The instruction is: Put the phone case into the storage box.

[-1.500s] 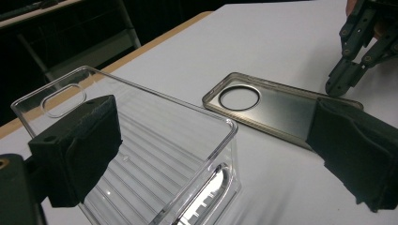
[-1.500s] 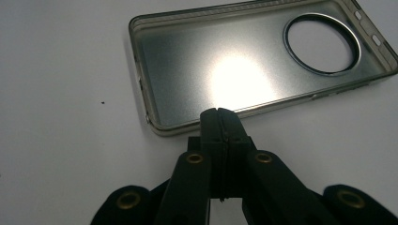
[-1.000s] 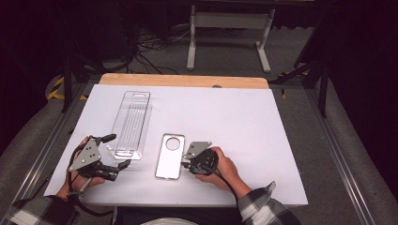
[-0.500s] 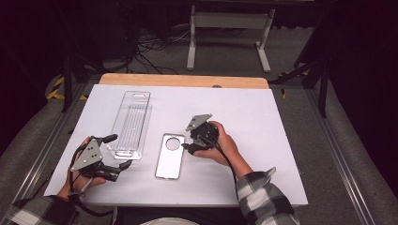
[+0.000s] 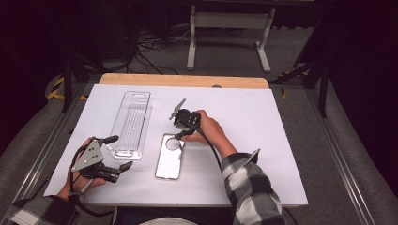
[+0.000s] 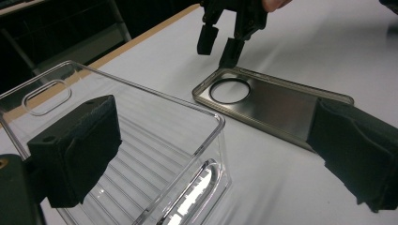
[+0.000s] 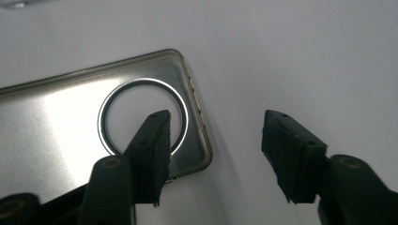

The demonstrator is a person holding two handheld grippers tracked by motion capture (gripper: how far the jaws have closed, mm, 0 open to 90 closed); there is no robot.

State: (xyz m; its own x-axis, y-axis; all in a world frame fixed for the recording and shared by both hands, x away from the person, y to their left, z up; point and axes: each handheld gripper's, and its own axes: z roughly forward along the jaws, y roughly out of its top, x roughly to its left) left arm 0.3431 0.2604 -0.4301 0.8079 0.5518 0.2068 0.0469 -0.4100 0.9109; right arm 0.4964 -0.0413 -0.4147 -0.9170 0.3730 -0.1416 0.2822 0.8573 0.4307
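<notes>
Right gripper view — fingers (image 7: 213, 154) straddle phone case (image 7: 70, 122) corner edge, clear table (image 7: 305, 56) beyond.

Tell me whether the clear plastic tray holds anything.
Empty: the clear ribbed plastic tray shows only its ridged floor, white table visible through it.

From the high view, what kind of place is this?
Probably a lab recording bench: a white tabletop amid dark surroundings, loose floor cables, a metal stand behind, and hand-held grippers working on a phone case.

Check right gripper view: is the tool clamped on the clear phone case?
No: the right tool stands open above the clear phone case, one pad over its round cutout, the other off its edge.
</notes>
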